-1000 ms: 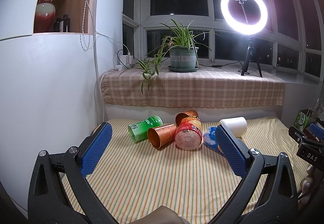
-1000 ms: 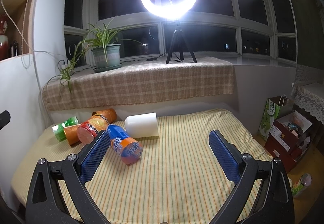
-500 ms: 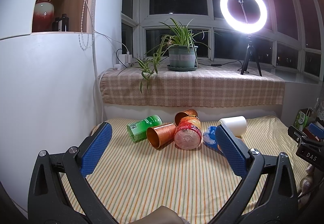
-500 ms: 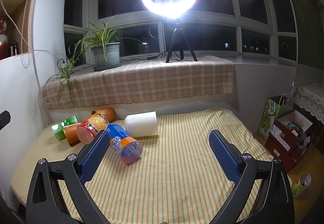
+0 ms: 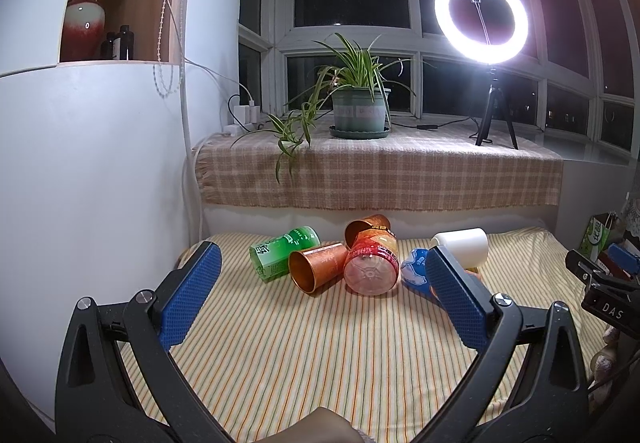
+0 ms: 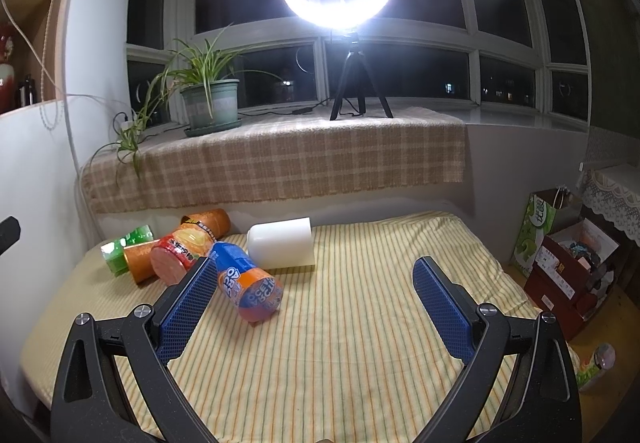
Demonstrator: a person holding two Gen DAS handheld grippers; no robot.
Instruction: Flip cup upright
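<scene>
Several cups lie on their sides at the far edge of the striped cloth (image 5: 320,355): a green cup (image 5: 280,251), a copper cup (image 5: 316,271) with its mouth toward me, a second copper cup (image 5: 366,227) behind, a red-orange cup (image 5: 372,267), a blue-orange cup (image 6: 248,287) and a white cup (image 6: 282,249). My left gripper (image 5: 320,283) is open and empty, short of the cups. My right gripper (image 6: 314,291) is open and empty; its left finger (image 6: 188,307) is next to the blue-orange cup.
A checked-cloth sill (image 5: 380,171) behind the cups carries a potted plant (image 5: 360,111) and a ring light on a tripod (image 5: 482,19). A white cabinet wall (image 5: 92,163) stands at the left. Bags and boxes (image 6: 568,259) sit on the floor at the right.
Both views have shifted very slightly; the cups have not moved and both grippers stay open.
</scene>
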